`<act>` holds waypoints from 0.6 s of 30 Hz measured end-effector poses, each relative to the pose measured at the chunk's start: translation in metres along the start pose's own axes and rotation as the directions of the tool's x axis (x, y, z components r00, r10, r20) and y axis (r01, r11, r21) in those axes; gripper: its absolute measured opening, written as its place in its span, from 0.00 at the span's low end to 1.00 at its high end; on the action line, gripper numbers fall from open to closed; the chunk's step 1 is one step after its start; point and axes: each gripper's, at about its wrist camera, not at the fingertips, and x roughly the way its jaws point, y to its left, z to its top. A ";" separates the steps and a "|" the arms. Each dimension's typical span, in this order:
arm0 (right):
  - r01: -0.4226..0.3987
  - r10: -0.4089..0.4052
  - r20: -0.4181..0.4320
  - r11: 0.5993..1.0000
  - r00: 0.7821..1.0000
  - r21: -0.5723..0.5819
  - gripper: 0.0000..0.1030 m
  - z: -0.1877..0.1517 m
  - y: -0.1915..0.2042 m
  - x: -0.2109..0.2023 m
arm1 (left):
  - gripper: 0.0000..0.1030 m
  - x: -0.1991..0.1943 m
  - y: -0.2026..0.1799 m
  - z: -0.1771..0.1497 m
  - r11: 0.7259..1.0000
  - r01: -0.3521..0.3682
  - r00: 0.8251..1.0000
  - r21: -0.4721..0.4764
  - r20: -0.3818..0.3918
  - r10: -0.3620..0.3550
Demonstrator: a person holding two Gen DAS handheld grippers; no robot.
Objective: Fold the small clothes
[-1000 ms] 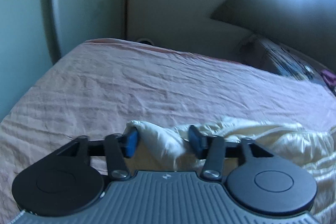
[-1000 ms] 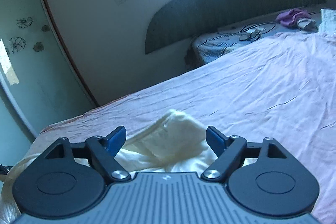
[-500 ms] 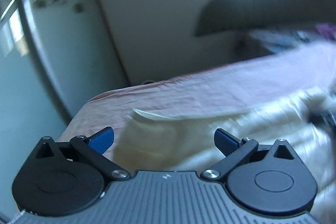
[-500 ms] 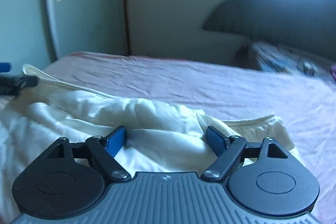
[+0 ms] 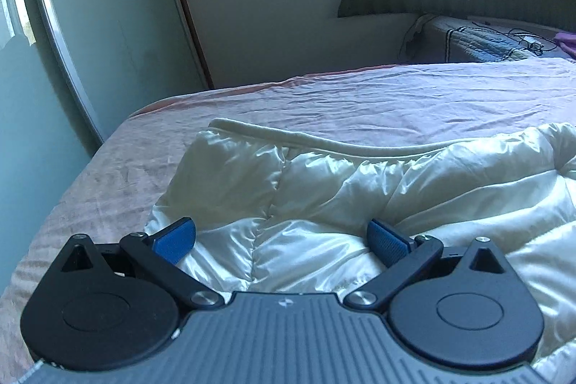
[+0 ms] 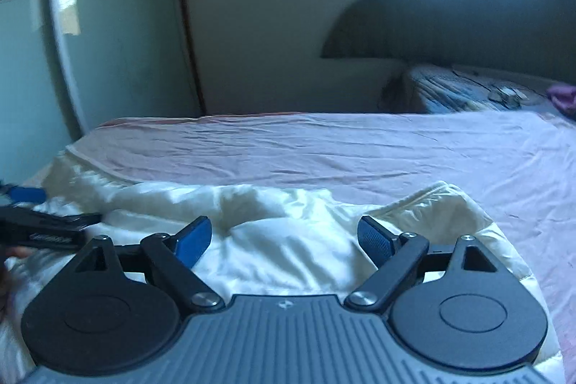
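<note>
A cream, shiny quilted padded garment [image 5: 324, 189] is spread on the pink wrinkled bedsheet [image 5: 360, 96]. The left gripper [image 5: 280, 238] is held with jaws wide apart; the garment lies between and beyond them, ungripped. The right gripper [image 6: 284, 238] is seen with jaws opening, the garment's cream fabric between them, unpressed.

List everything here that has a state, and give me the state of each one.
Left tool: open, gripping nothing.
Right tool: jaws opening, not clamping the fabric between them.
Cream quilted garment: lying rumpled on the bed, unfolded.
Pink bedsheet: spread out, wrinkled.
</note>
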 end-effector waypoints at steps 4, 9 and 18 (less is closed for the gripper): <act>0.022 -0.023 -0.035 0.999 0.999 -0.044 0.86 -0.004 0.008 0.013 | 1.00 0.000 -0.002 0.001 1.000 -0.012 1.000 0.007 -0.002 0.012; 0.026 -0.026 -0.067 1.000 0.997 0.008 0.91 -0.010 0.002 0.028 | 1.00 0.009 0.002 0.001 1.000 0.012 1.000 -0.015 -0.024 -0.012; 0.011 -0.005 -0.089 0.998 0.996 0.063 1.00 -0.022 -0.013 0.041 | 1.00 0.017 0.005 -0.010 0.998 0.040 0.999 -0.051 -0.011 -0.041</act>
